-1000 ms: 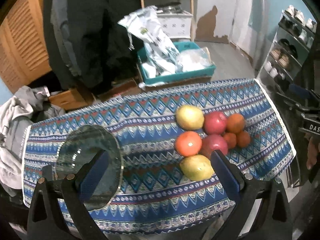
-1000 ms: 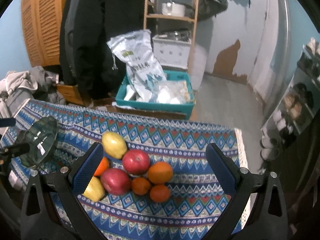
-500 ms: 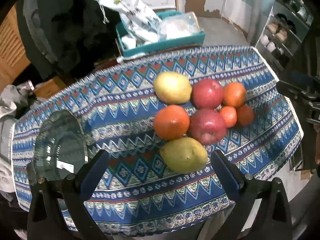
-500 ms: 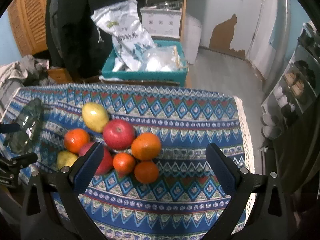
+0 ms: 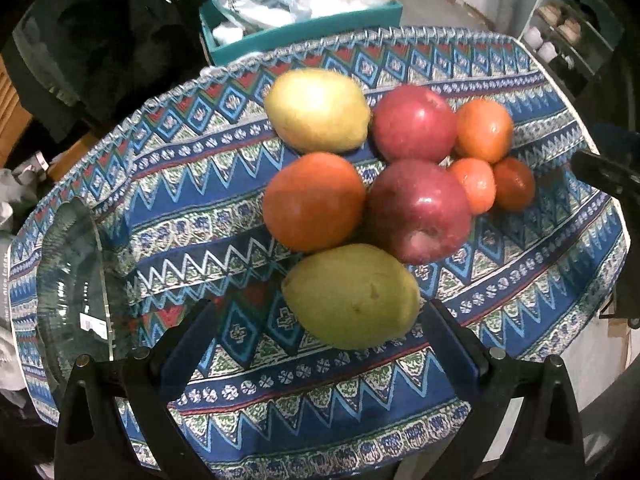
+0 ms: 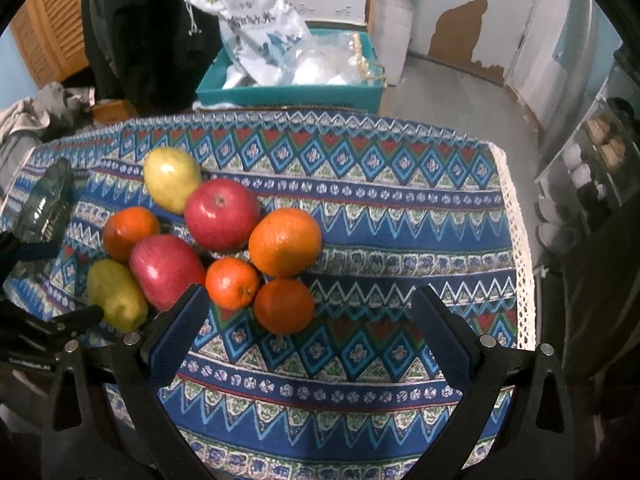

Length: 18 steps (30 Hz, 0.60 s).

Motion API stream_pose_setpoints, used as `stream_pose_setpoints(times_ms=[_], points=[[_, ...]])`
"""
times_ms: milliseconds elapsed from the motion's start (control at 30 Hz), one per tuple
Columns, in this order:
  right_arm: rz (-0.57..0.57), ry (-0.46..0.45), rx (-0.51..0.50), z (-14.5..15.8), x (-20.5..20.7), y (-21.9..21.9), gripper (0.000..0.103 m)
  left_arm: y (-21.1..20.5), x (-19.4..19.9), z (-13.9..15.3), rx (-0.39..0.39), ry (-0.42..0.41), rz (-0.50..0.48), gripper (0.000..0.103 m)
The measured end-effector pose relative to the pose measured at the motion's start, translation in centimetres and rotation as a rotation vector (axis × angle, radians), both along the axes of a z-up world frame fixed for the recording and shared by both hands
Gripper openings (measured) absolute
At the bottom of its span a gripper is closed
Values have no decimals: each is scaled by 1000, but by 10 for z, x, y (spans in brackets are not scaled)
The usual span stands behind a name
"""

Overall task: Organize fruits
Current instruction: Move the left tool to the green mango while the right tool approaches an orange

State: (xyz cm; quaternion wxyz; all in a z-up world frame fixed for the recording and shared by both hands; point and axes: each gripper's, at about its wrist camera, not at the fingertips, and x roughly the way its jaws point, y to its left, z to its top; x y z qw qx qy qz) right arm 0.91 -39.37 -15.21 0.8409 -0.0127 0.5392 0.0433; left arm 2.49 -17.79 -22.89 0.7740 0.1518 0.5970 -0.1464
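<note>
Left claw (image 5: 320, 340) was wide open, empty, bracketing the near green pear (image 5: 352, 296); best to center on its belly, avoid nudging the red apple (image 5: 418, 210) touching it; right claw (image 6: 308, 336) also open, empty.

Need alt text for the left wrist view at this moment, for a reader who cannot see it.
The open left gripper hovers just short of a greenish pear at the near edge of a fruit cluster on a patterned tablecloth. Behind the pear lie two red apples, several oranges and a yellow pear. A clear glass plate sits at the left.
</note>
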Motion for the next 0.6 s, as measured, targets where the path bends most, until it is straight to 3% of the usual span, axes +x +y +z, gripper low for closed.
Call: stream_pose_setpoints(times_ms=[300,600], points=[[58,55,-5,-17,2,8,101,-14,7,-22,-3,29,-23,102],[109,156,-28,-56,11,12,97,-26,20,-51,-10,65,-40,101]])
